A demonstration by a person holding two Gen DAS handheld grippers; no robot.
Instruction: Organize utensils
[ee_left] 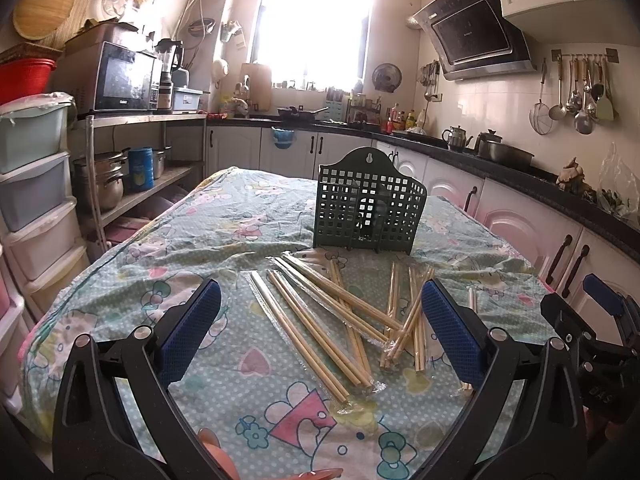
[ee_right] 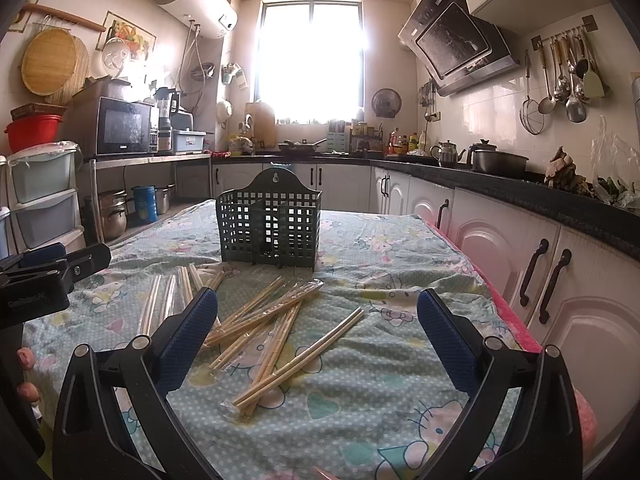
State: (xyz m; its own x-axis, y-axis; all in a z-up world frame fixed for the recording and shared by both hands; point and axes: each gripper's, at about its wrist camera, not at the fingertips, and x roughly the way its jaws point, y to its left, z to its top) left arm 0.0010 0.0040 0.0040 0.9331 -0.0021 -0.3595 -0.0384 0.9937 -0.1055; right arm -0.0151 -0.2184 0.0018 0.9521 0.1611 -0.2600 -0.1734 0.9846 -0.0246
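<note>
A dark green lattice utensil holder (ee_left: 370,208) stands upright on the table, also in the right wrist view (ee_right: 269,226). Several pairs of wooden chopsticks in clear wrappers (ee_left: 340,316) lie scattered in front of it, also in the right wrist view (ee_right: 272,328). My left gripper (ee_left: 320,320) is open and empty, above the near side of the pile. My right gripper (ee_right: 318,328) is open and empty, also just short of the chopsticks. The right gripper shows at the right edge of the left wrist view (ee_left: 600,320); the left shows at the left edge of the right wrist view (ee_right: 44,276).
The table has a patterned cartoon cloth (ee_left: 180,240). White cabinets under a black counter (ee_right: 540,200) run along the right with pots and a kettle. A shelf with a microwave (ee_left: 124,76) and plastic drawers (ee_left: 36,184) stand on the left.
</note>
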